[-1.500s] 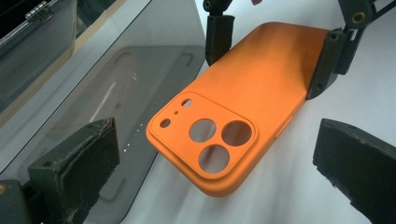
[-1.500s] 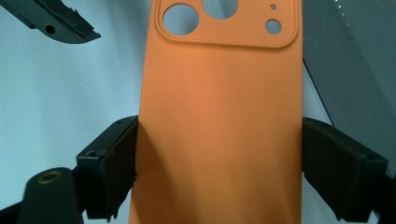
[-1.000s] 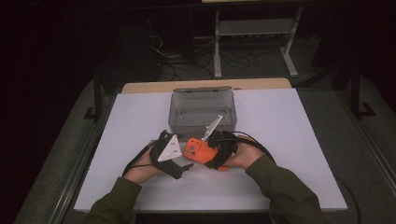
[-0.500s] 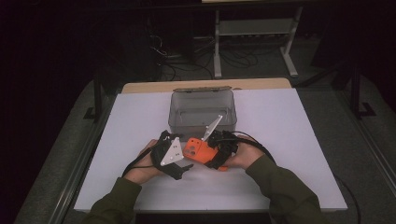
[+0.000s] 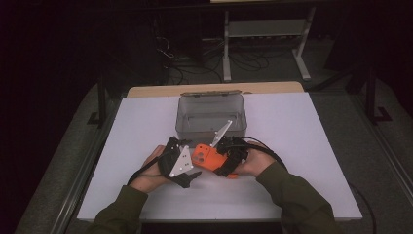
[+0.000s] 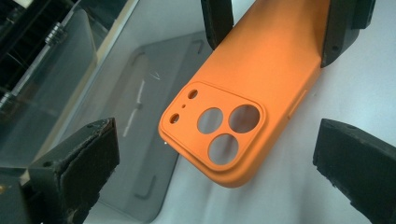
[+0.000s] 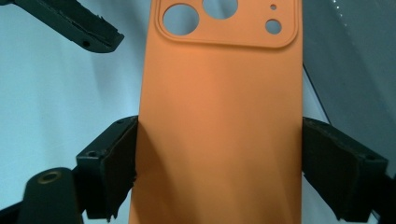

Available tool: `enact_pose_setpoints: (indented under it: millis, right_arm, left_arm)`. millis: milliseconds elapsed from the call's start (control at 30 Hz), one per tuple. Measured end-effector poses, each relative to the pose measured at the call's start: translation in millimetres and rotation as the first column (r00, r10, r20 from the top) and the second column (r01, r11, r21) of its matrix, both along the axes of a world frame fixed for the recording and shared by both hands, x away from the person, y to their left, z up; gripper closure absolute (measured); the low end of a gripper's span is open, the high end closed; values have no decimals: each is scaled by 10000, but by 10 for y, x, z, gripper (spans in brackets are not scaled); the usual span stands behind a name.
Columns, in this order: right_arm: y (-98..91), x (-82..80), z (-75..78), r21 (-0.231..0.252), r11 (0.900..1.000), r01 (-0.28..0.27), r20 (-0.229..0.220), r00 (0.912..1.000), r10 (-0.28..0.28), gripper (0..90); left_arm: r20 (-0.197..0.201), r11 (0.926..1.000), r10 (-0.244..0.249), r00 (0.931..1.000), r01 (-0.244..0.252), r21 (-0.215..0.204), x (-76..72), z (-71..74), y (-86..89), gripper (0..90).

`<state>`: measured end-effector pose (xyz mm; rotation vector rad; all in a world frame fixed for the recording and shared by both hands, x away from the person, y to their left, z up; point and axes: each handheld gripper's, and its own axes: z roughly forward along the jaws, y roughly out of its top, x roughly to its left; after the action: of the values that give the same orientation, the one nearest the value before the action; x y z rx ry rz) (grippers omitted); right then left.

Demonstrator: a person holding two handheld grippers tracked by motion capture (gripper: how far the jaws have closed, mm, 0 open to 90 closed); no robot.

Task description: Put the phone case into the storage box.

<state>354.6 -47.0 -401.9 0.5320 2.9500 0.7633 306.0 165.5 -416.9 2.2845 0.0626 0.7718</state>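
An orange phone case (image 5: 203,157) with a cut-out camera block hangs just above the white table (image 5: 302,131), in front of a clear plastic box (image 5: 212,114). My right gripper (image 7: 219,168) is shut on it, one pad against each long edge of the case (image 7: 219,116). In the left gripper view the case (image 6: 247,88) points its camera end at me. My left gripper (image 6: 215,172) stands open, its pads (image 6: 79,172) wide on either side of that end and apart from it. In the high view the left gripper (image 5: 192,160) and right gripper (image 5: 221,163) face each other.
The clear box (image 6: 116,93) stands open-topped just beyond the case, close to both grippers. Black cables (image 5: 265,148) trail from the grippers over the table. A wooden strip (image 5: 146,91) edges the table's far side, with a metal stand (image 5: 263,29) on the floor behind.
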Motion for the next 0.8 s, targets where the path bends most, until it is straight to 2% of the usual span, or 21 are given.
enact_pose_setpoints:
  millis: [367,800]
  right_arm:
    - [-2,1,1,-4,10000,4,3,10000,-4,154]
    - [-5,2,1,-3,10000,-21,15,10000,21,154]
  left_arm:
    - [439,9996,-59,9990,47,269,-20,-8,-19,0]
    - [1026,9974,-173,9946,101,707,-55,-20,-47,0]
